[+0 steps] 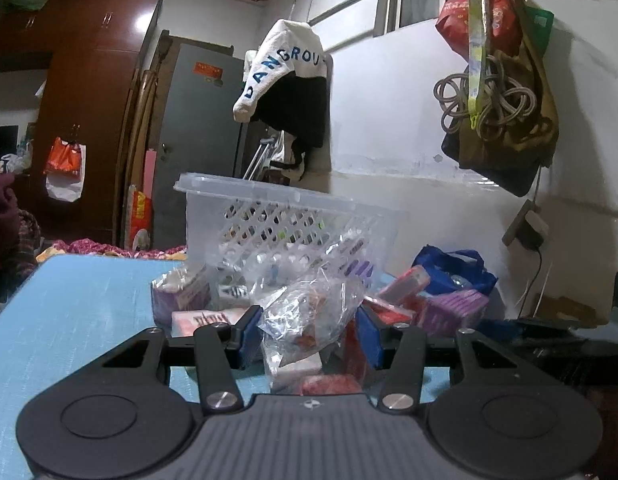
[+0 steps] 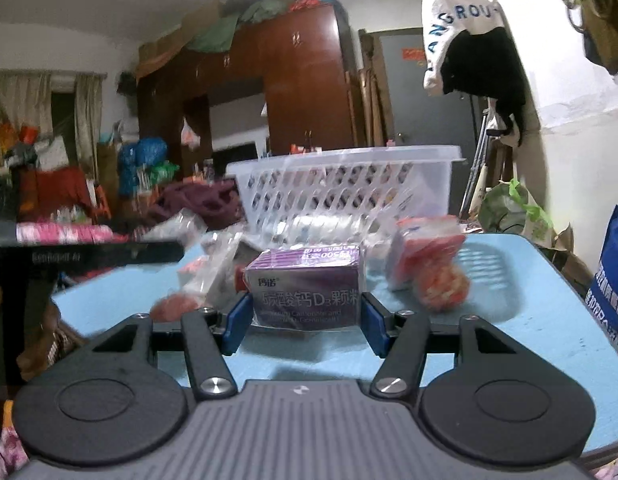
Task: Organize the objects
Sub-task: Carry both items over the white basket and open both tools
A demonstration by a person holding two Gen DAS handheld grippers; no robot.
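Right gripper [image 2: 305,322] has its fingers snug on a purple box [image 2: 305,286] lying crosswise, label facing camera, while the left gripper [image 1: 309,338] pinches a crinkly clear bag [image 1: 309,312] near the table's [image 1: 69,300] far edge.

Left gripper [image 1: 311,334]: low over the blue tabletop [image 1: 77,304], pointing toward its far edge, level.
Left jaws: parted, blue pads [image 1: 251,334] on either side of a crinkled clear bag [image 1: 309,312]; whether the pads press the plastic cannot be told.
Right gripper [image 2: 305,320]: low over the tabletop near its front edge, level, pointing to the far edge.
Right jaws: closed against both ends of a purple box [image 2: 305,288], blue pads [image 2: 239,320] touching its sides.
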